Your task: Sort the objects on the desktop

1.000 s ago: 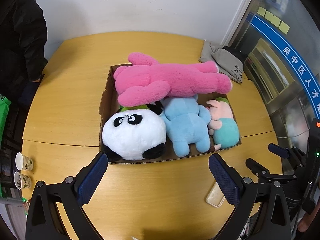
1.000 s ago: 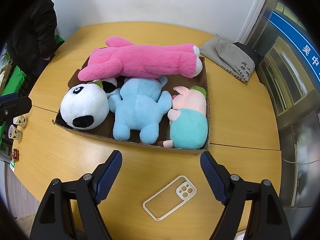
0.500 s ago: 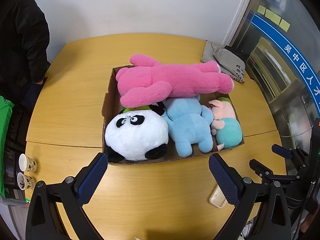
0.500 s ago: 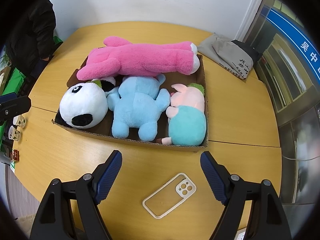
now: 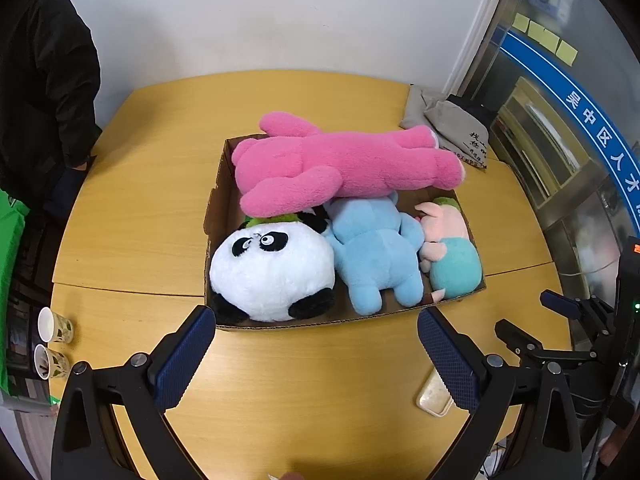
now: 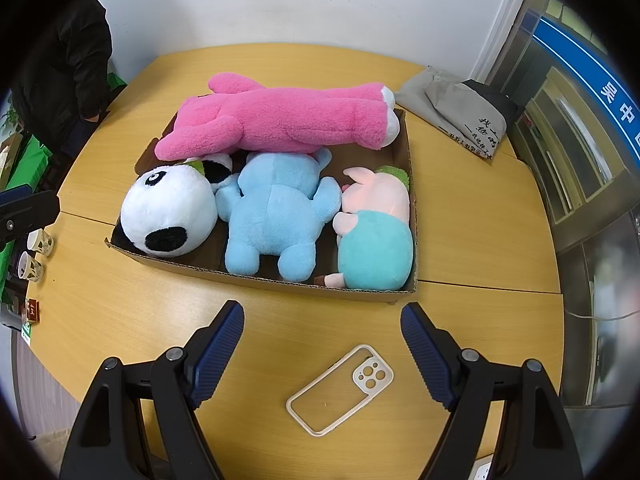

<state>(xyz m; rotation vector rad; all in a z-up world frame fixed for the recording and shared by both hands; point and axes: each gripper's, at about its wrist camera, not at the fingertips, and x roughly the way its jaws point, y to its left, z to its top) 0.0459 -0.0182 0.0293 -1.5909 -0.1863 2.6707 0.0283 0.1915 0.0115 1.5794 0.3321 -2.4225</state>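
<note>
Both tongs, left [image 5: 316, 344] and right [image 6: 322, 340], agape, empty; cardboard box [image 6: 256, 278] packed: four plush toys.

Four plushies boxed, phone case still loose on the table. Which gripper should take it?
Right, probably. The phone case lies on the table just ahead of the right gripper, roughly between its open fingers. For the left gripper, also open and empty, it sits off to the side, partly hidden behind one finger.

Phone case [image 5: 434, 398] partly behind claw
</note>
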